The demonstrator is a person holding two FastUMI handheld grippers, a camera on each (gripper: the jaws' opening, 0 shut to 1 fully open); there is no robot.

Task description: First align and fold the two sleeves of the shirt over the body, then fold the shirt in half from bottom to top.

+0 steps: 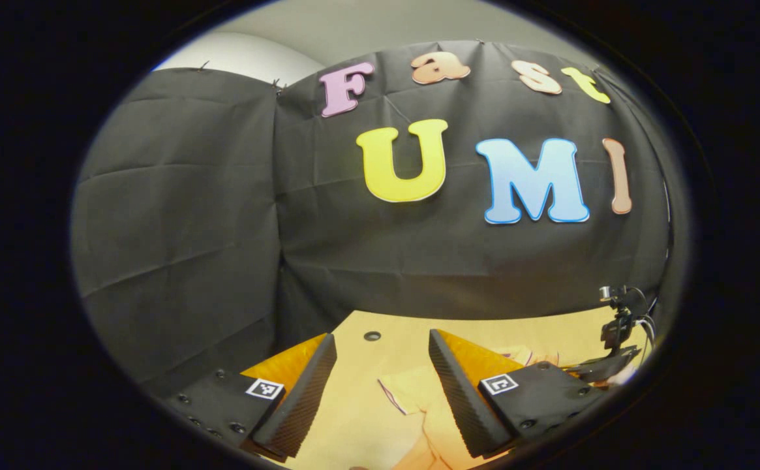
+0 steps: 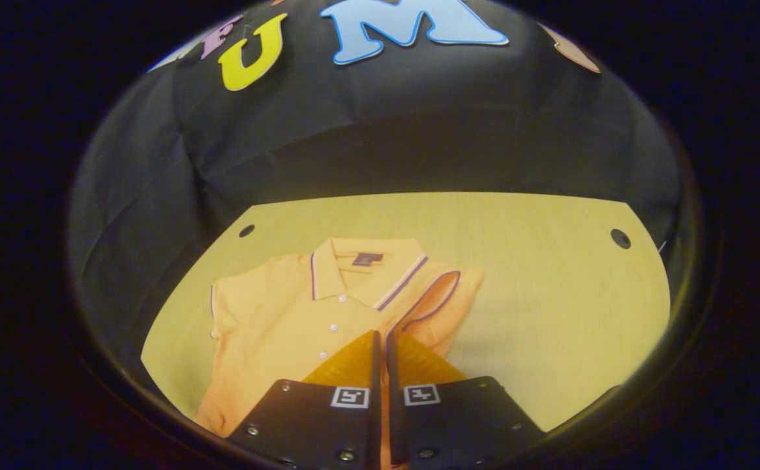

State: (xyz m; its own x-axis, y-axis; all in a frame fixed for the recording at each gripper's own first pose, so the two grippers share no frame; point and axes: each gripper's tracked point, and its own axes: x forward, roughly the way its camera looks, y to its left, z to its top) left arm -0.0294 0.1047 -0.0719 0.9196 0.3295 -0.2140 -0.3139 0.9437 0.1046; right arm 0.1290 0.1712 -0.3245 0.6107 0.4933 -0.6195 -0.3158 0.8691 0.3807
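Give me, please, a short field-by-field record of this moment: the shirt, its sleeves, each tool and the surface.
shirt: orange polo shirt, lying flat, buttons up, collar toward the booth wall
sleeves: the sleeve by the right tool is folded over the body; the other sleeve lies spread out
right tool: fingers closed together over the shirt by the folded sleeve; whether they pinch cloth cannot be told
left tool: open, raised above the shirt, holding nothing
surface: light wooden table
fold in half: not yet done
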